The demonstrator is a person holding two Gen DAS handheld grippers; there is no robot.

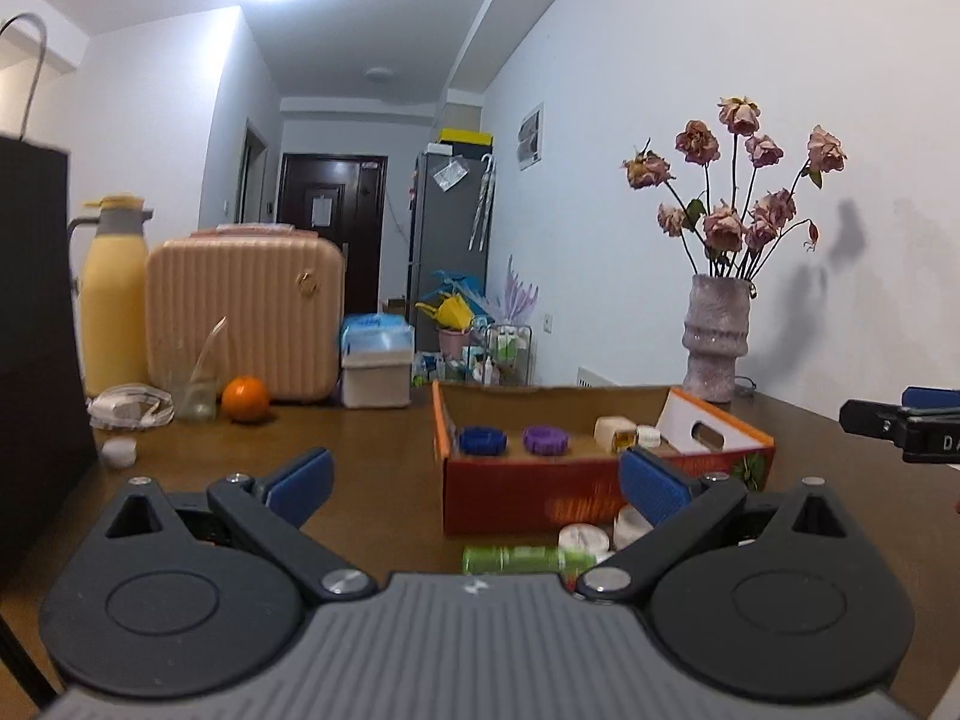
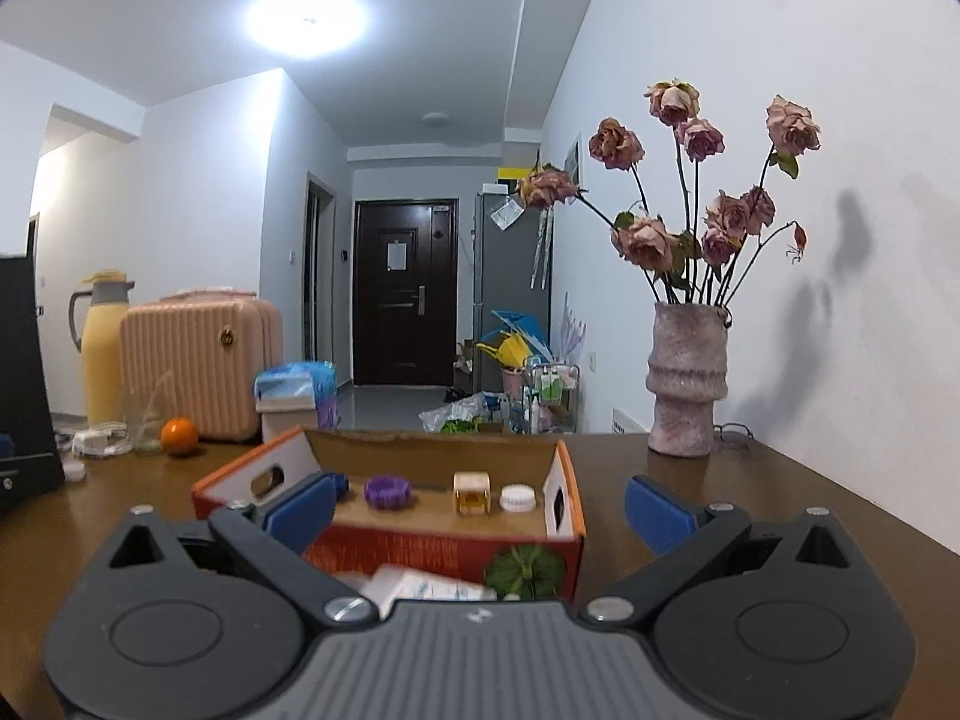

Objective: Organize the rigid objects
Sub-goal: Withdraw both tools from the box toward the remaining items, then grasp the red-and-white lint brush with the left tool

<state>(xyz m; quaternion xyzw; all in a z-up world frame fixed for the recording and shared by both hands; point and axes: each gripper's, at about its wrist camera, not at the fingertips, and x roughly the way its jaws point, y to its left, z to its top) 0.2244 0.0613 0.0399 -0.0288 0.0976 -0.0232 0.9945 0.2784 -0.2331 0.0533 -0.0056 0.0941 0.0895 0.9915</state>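
An orange cardboard box point(image 2: 564, 483) near the desk's point(image 2: 780, 516) far edge holds a purple cap point(image 2: 389, 492), blue cap point(image 1: 482, 440), small bottle point(image 2: 472, 492) and white lid point(image 2: 517, 497); left gripper point(image 1: 477, 483) and right gripper point(image 2: 480, 507) hover wide open, empty.

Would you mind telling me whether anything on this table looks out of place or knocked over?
A green bottle lies on its side on the table, in front of the cardboard box, beside two small white jars also left outside it. The flowers in the vase look wilted.

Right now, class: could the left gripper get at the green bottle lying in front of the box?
Probably yes: the green bottle lies just ahead of the open left gripper, nothing between them.
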